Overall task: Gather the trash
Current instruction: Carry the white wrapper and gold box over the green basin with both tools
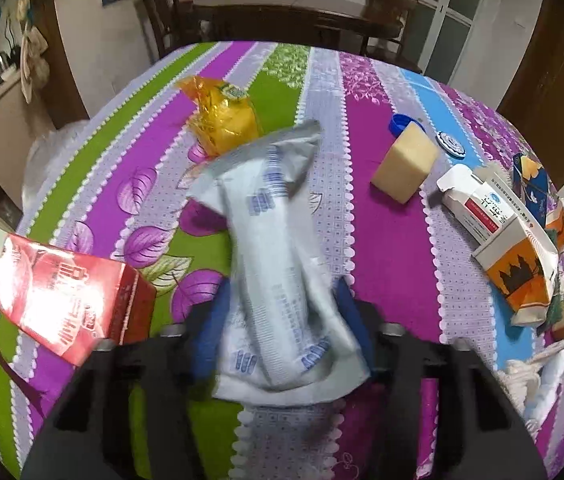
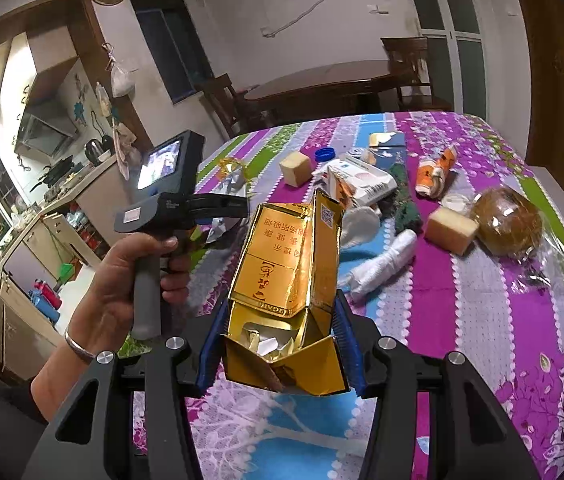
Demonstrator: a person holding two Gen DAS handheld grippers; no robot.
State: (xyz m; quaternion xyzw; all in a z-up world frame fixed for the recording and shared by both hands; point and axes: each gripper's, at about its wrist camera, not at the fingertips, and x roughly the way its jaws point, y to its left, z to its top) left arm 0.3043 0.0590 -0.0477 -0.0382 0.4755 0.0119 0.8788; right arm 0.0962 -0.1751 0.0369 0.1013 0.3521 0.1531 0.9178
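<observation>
We find the left tongs (image 1: 282, 312) clamped on a limp white wrapper (image 1: 278, 248), the right tongs (image 2: 278, 344) on a gold carton (image 2: 286, 264); the carton's open flaps risk spilling scraps onto the counter (image 2: 482, 320).

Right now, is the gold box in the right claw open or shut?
Open: the gold box has its near end flaps splayed apart, with crumpled paper visible inside.
</observation>
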